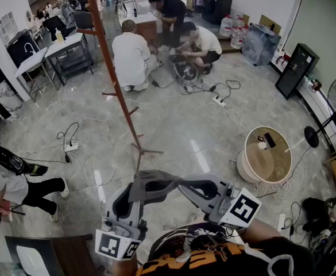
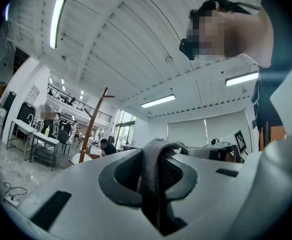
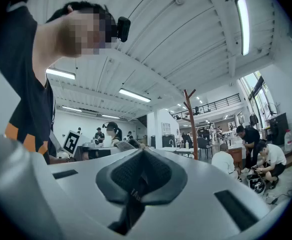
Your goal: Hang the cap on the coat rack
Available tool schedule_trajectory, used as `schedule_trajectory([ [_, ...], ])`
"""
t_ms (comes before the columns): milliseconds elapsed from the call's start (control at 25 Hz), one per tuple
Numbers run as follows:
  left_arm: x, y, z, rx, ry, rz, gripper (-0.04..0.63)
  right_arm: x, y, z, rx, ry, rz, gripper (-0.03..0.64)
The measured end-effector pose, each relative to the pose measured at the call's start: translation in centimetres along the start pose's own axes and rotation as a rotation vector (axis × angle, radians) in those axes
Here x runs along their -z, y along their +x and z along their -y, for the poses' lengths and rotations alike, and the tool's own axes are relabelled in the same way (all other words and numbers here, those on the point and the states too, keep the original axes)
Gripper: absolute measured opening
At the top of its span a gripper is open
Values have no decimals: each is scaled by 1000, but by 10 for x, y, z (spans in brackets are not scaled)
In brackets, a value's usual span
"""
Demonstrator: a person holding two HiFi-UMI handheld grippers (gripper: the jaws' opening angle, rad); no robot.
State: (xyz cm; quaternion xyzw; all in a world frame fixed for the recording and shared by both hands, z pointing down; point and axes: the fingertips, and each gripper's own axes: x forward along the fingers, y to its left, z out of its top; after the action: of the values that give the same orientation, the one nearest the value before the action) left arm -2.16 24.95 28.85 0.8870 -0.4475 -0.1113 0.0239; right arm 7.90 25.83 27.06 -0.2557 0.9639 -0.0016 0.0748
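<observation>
Grey cap (image 1: pixel 151 183) sat low at centre frame, left gripper (image 1: pixel 136 192) clamped on its cloth, right gripper (image 1: pixel 185 187) shut on a thin edge. The rack (image 1: pixel 114 68) stood well off, upper middle; I'd walk closer, keep both grips, and lift it over a peg.

coat rack (image 1: pixel 111 68) top cropped, cap (image 1: pixel 151 183) shape unclear
</observation>
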Motion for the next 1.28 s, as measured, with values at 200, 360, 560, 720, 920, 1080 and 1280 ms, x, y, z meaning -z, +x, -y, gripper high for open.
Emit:
schedule_trajectory([
  [200,2,10,7,-20,10,-6,69,-4,-7,11,-4,-27,-3,14],
  [360,3,12,15,-42,25,-13,69,-3,-14,16,-19,-25,-11,14],
  [560,6,13,19,-55,25,-24,69,-2,-17,19,-23,-8,-6,14],
  [720,5,20,20,-55,33,-22,69,-10,-22,31,34,-66,28,14],
  [920,7,32,15,-65,28,-34,69,-6,-27,37,3,-71,36,239],
  [1080,17,38,19,-83,27,-37,69,12,-40,39,-43,-75,11,301],
  [1280,26,66,36,-102,43,-37,69,32,-54,67,-68,-69,-33,302],
])
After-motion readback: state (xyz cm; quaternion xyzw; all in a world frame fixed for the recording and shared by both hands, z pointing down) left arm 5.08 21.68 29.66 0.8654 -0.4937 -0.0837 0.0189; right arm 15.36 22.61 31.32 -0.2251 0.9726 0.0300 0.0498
